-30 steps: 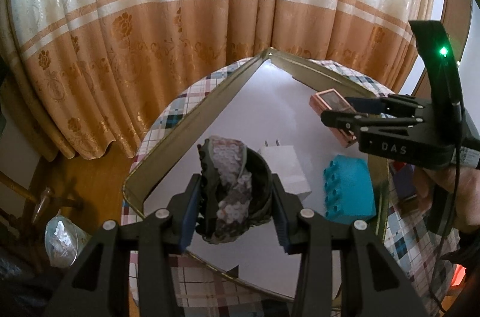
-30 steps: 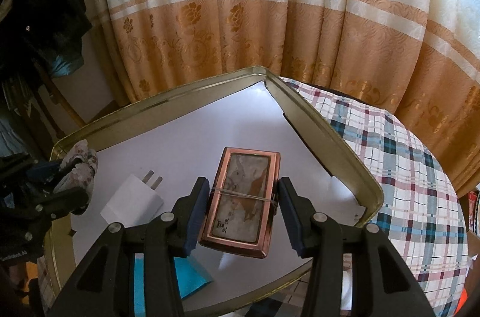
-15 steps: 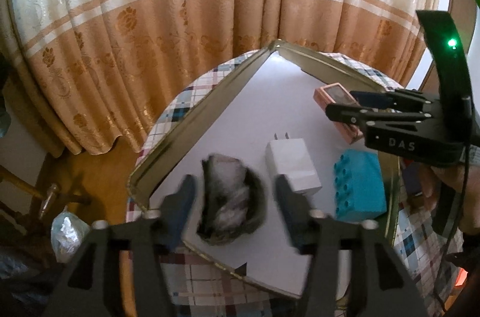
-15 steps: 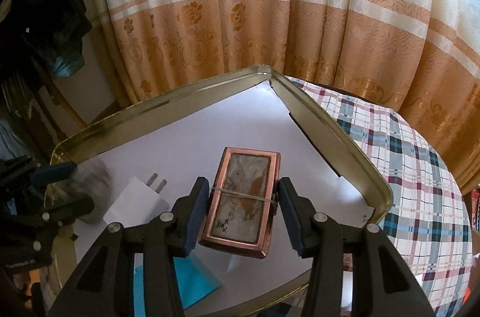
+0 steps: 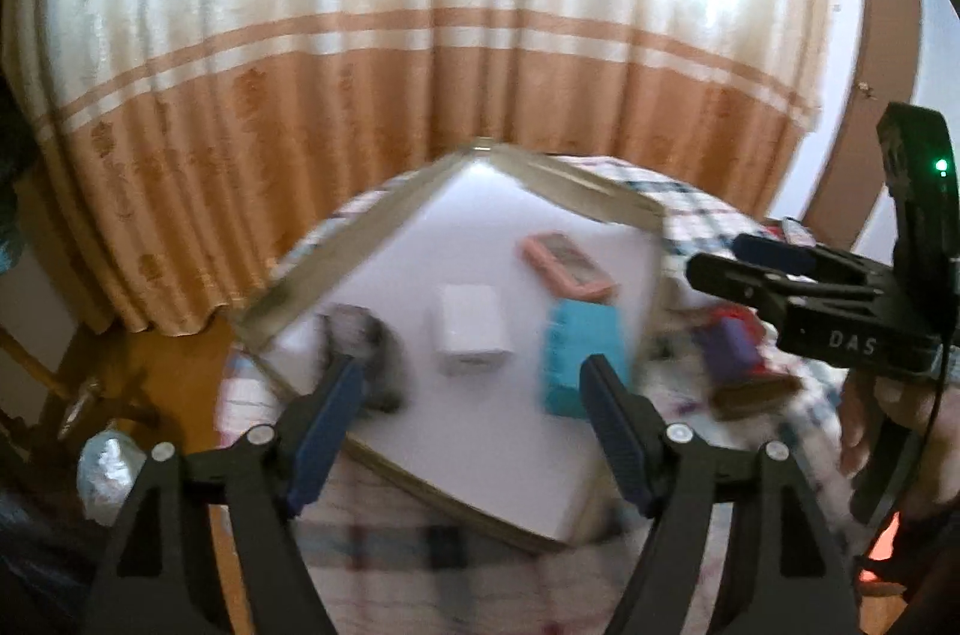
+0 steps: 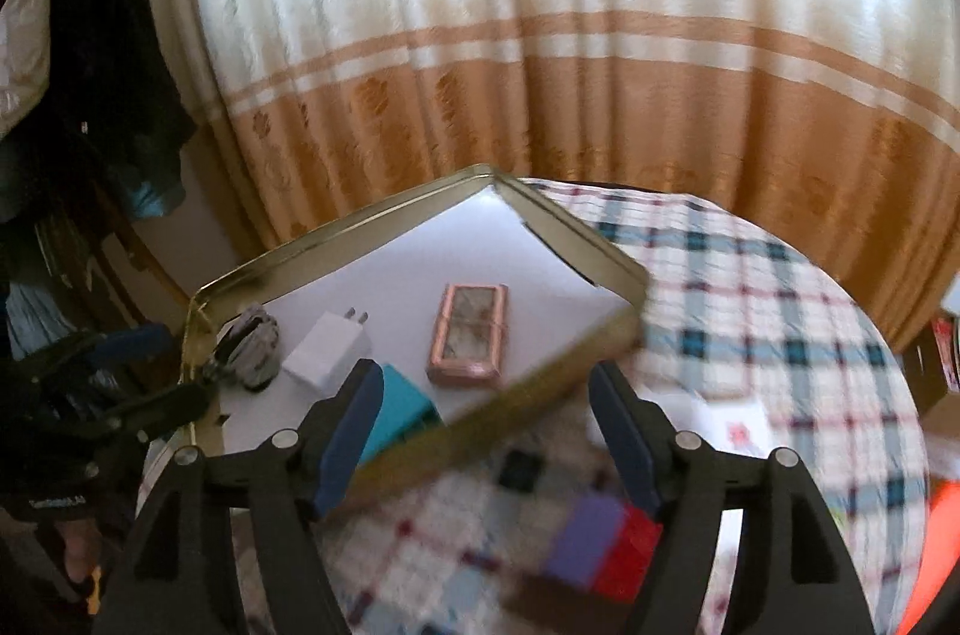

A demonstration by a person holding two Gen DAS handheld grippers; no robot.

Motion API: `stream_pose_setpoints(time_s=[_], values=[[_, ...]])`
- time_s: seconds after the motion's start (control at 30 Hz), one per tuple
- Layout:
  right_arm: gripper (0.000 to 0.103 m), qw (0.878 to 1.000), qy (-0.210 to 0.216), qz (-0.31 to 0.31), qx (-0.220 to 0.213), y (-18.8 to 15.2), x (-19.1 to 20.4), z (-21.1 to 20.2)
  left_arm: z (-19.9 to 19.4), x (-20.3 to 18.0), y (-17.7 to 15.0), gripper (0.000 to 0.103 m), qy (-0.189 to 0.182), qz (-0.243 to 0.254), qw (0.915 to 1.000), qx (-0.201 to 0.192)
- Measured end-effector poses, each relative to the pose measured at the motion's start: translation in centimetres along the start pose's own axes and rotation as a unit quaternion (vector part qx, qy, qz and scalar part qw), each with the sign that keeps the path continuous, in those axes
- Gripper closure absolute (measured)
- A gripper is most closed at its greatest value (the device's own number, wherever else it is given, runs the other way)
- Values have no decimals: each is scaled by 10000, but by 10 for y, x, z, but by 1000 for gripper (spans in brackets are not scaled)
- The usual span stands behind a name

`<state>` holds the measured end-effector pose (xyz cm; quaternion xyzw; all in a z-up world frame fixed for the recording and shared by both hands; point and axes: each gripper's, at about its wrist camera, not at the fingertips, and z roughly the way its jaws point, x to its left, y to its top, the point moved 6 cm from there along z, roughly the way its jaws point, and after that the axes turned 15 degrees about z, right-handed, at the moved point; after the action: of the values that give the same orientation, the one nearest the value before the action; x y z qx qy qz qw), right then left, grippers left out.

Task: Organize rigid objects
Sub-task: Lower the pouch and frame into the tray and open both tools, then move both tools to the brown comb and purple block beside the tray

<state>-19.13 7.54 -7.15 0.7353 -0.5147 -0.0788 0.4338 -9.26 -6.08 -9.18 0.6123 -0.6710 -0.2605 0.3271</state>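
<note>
A gold-rimmed tray point(image 5: 372, 230) point(image 6: 336, 239) with a white floor lies on the checked table. In it lie a grey lacy lump point(image 5: 360, 335) point(image 6: 249, 344), a white charger point(image 5: 471, 329) point(image 6: 330, 353), a teal brick point(image 5: 579, 356) point(image 6: 399, 410) and a copper-framed box point(image 5: 567, 266) point(image 6: 471, 335). My left gripper point(image 5: 468, 425) is open and empty above the tray's near edge. My right gripper point(image 6: 486, 431) is open and empty, back over the tray's right rim; it also shows in the left wrist view point(image 5: 780, 281).
A purple and red block point(image 6: 606, 545) point(image 5: 735, 347) lies on the checked tablecloth point(image 6: 750, 311) right of the tray, beside white cards point(image 6: 732, 425). A peach and white curtain point(image 5: 420, 65) hangs behind. A wooden floor point(image 5: 174, 371) lies left of the table.
Both grippers opened and pulled back. The left let go of the grey lump and the right let go of the copper-framed box; both things now lie in the tray.
</note>
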Motion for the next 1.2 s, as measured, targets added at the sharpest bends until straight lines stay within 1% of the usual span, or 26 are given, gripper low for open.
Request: stream_pose_setpoints(time_s=[0.1,0.3,0.4,0.6,0.8,0.9,0.97,1.13,1.2], values=[[28,9994,-172,211,-235,-9,-22,-28,-5,-29,2,27,-197,207,9996,-66],[28,9955,-607,618,-384,-26,-71,-53,-4,-75,7,27,-495,576,9971,-86],[27,9926,-728,878,-413,-32,-93,-60,-3,-94,9,27,-602,765,9952,-64],[27,9869,-936,1221,-489,-38,-124,-66,6,-124,12,27,-794,1032,9915,15],[27,9820,-1095,1459,-481,-42,-145,-67,25,-148,7,27,-1019,1154,9876,305],[27,9794,-1046,1659,-479,-43,-153,-68,35,-156,6,27,-1113,1223,9854,402],[27,9795,-1026,1671,-464,-44,-155,-69,39,-157,5,27,-1111,1237,9851,450],[27,9858,-782,1459,-276,-48,-147,-64,44,-153,5,27,-1102,1123,9861,531],[27,9905,-663,1199,-124,-50,-139,-60,41,-149,7,27,-1095,1081,9868,502]])
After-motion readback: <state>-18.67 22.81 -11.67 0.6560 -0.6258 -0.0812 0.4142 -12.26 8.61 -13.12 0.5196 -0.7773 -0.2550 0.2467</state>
